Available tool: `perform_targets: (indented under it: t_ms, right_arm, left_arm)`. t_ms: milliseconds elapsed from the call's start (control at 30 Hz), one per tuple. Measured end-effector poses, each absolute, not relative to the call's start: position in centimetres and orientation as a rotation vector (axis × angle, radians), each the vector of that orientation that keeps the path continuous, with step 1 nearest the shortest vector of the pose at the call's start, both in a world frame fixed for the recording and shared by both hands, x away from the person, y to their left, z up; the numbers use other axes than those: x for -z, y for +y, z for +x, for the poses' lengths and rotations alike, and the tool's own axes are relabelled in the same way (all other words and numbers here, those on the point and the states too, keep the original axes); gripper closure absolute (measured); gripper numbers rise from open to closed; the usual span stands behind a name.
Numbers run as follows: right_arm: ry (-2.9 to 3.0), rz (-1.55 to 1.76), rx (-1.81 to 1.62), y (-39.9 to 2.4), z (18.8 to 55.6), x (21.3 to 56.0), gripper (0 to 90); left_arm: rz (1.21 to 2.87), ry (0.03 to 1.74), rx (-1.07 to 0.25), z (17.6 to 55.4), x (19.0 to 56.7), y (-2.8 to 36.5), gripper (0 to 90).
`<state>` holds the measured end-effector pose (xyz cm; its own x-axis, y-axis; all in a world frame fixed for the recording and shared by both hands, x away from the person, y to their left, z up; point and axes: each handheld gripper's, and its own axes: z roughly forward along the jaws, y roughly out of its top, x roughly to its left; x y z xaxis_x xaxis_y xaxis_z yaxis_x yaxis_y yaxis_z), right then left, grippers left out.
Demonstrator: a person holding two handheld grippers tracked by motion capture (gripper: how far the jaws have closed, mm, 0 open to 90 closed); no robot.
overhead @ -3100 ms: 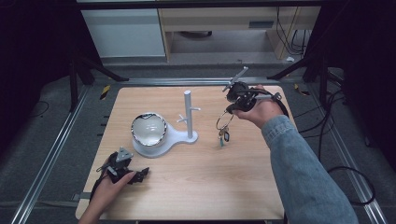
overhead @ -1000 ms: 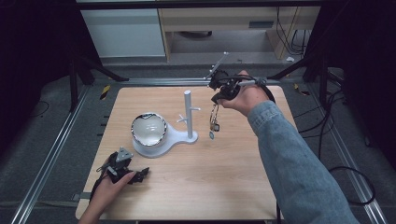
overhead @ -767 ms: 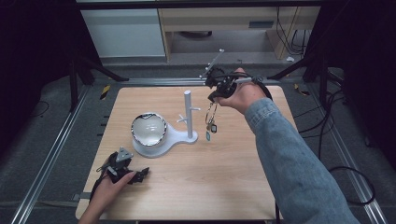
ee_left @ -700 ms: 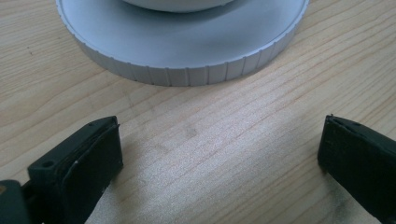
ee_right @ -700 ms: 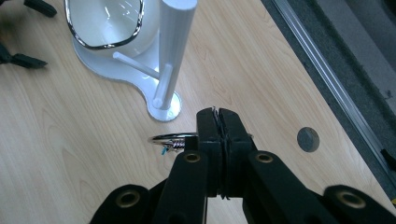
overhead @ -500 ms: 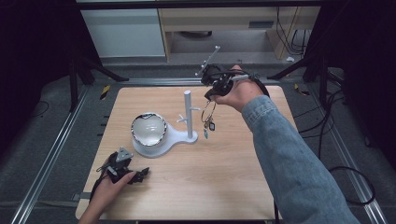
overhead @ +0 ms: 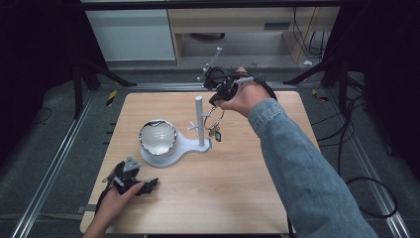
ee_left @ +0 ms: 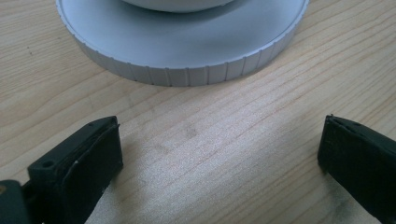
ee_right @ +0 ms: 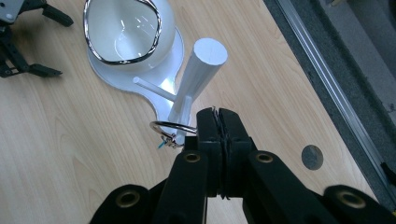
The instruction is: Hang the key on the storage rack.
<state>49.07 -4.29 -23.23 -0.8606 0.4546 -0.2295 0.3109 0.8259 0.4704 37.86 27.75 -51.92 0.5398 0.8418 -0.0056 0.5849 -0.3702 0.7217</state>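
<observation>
Holding the key ring (ee_right: 173,127) with the closed right tool (ee_right: 218,116), we keep it beside the white stand (overhead: 199,121); the left tool (ee_left: 219,154) rests open.

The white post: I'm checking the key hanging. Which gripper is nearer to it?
Right. The right gripper holds the key ring beside the white post; the left gripper rests near the table's front edge.

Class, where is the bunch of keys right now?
In the high view, the keys hang from the right tongs, just right of the white stand's post, above the table's far half.
</observation>
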Motion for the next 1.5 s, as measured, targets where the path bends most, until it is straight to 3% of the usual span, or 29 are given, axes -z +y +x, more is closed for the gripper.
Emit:
perform_targets:
  t_ms: [800,967,1333,1500]
  right_arm:
    - [2.696,0.611,-0.619,-4.0,50.6,25.4,88.3]
    - [2.692,0.633,-0.639,-4.3,50.7,25.5,81.8]
    - [2.654,0.679,-0.659,-5.8,50.8,25.2,78.5]
    - [2.632,0.721,-0.649,-6.6,51.0,25.4,68.8]
  left_arm:
    - [2.095,1.147,-0.482,37.9,51.9,27.8,0.0]
    - [2.095,1.147,-0.482,37.9,51.9,27.8,0.0]
    - [2.095,1.147,-0.482,37.9,51.9,27.8,0.0]
    - [2.095,1.147,-0.482,37.9,51.9,27.8,0.0]
